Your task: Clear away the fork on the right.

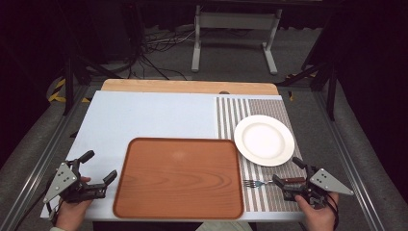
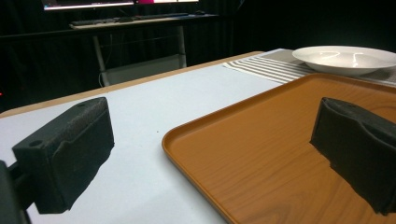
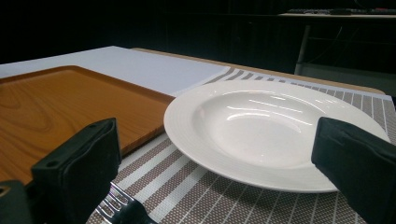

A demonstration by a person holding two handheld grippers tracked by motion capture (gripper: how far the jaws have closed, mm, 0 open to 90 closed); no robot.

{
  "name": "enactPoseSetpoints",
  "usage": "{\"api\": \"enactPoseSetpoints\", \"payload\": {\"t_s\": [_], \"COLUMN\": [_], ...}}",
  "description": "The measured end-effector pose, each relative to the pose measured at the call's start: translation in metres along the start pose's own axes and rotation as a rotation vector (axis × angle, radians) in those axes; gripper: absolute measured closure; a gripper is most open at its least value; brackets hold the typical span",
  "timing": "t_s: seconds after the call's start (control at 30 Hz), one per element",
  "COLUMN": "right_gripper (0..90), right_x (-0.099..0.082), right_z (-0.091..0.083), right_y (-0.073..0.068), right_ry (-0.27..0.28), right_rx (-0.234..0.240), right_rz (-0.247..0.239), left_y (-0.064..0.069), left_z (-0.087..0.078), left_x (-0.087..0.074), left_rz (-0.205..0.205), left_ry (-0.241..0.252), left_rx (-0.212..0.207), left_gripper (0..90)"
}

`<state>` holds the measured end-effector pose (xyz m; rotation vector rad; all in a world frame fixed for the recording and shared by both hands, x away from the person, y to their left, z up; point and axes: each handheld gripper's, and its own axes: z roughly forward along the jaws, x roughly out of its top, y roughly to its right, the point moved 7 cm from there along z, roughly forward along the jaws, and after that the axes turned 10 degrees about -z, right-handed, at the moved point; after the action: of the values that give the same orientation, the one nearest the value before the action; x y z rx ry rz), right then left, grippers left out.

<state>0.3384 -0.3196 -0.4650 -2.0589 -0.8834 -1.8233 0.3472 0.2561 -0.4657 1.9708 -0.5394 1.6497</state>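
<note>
A brown wooden tray [image 1: 179, 179] lies at the front middle of the table. To its right, a white plate [image 1: 263, 139] rests on a striped placemat [image 1: 269, 195]. A fork [image 1: 255, 183] lies on the mat in front of the plate, tines toward the tray. My right gripper [image 1: 286, 170] stands open low over the fork's handle end, with the fork [image 3: 123, 205] beside the left-hand jaw and the plate [image 3: 261, 126] ahead. My left gripper [image 1: 101, 165] is open with nothing between its jaws, just left of the tray [image 2: 280, 154].
A light blue mat [image 1: 154, 115] covers the table's left and middle, with a wooden edge [image 1: 190, 86] at the far side. Metal rails run along both sides of the table. A white stand [image 1: 235, 33] and cables sit on the floor beyond.
</note>
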Motion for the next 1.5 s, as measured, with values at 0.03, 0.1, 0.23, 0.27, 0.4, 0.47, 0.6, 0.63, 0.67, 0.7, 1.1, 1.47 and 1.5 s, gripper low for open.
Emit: {"api": "enactPoseSetpoints", "payload": {"t_s": [0.03, 0.1, 0.23, 0.27, 0.4, 0.47, 0.6, 0.63, 0.67, 0.7, 1.1, 1.47, 1.5], "right_gripper": [3.2, 3.2, 3.2, 3.2, 3.1, 3.1, 3.0, 3.0, 3.0, 3.1, 3.8, 2.3, 2.6], "right_x": [0.0, 0.0, 0.002, 0.001, 0.001, 0.001, 0.002, 0.003, 0.004, 0.005, 0.028, 0.043, 0.045], "right_z": [0.0, -0.001, -0.001, -0.001, -0.002, -0.001, 0.0, 0.0, 0.001, 0.001, 0.019, 0.024, 0.024], "right_y": [0.0, 0.0, -0.001, -0.001, -0.001, -0.001, 0.0, 0.0, 0.001, 0.002, 0.006, 0.005, 0.004], "right_ry": [0.0, 0.002, 0.006, 0.006, 0.004, 0.002, 0.001, 0.001, 0.0, -0.007, -0.044, -0.136, -0.154], "right_rx": [0.001, 0.003, 0.011, 0.012, 0.012, 0.012, 0.013, 0.015, 0.016, 0.014, 0.072, 0.123, 0.136], "right_rz": [-0.004, 0.002, 0.013, 0.015, 0.018, 0.016, 0.016, 0.016, 0.015, 0.005, -0.006, -0.085, -0.1], "left_y": [0.0, 0.0, 0.001, 0.001, 0.0, 0.0, 0.0, 0.0, 0.0, 0.0, 0.001, 0.001, 0.001], "left_z": [0.0, 0.0, 0.0, 0.0, -0.001, -0.002, -0.002, -0.002, -0.002, -0.001, -0.002, -0.003, -0.003], "left_x": [0.0, -0.001, 0.0, 0.0, 0.0, 0.0, 0.0, 0.0, 0.0, 0.0, 0.001, 0.001, 0.001], "left_rz": [-0.002, -0.002, -0.003, -0.003, -0.002, -0.002, 0.0, -0.001, -0.002, -0.004, -0.006, -0.004, -0.005], "left_ry": [-0.002, -0.003, -0.002, -0.004, -0.003, -0.004, -0.006, -0.006, -0.006, -0.005, -0.005, -0.008, -0.008], "left_rx": [0.001, 0.0, -0.002, -0.003, -0.002, -0.001, -0.002, -0.002, -0.002, -0.001, -0.003, -0.003, -0.003], "left_gripper": [0.2, 0.2, 0.2, 0.2, 0.2, 0.2, 0.2, 0.2, 0.2, 0.2, 0.2, 0.2, 0.2]}}
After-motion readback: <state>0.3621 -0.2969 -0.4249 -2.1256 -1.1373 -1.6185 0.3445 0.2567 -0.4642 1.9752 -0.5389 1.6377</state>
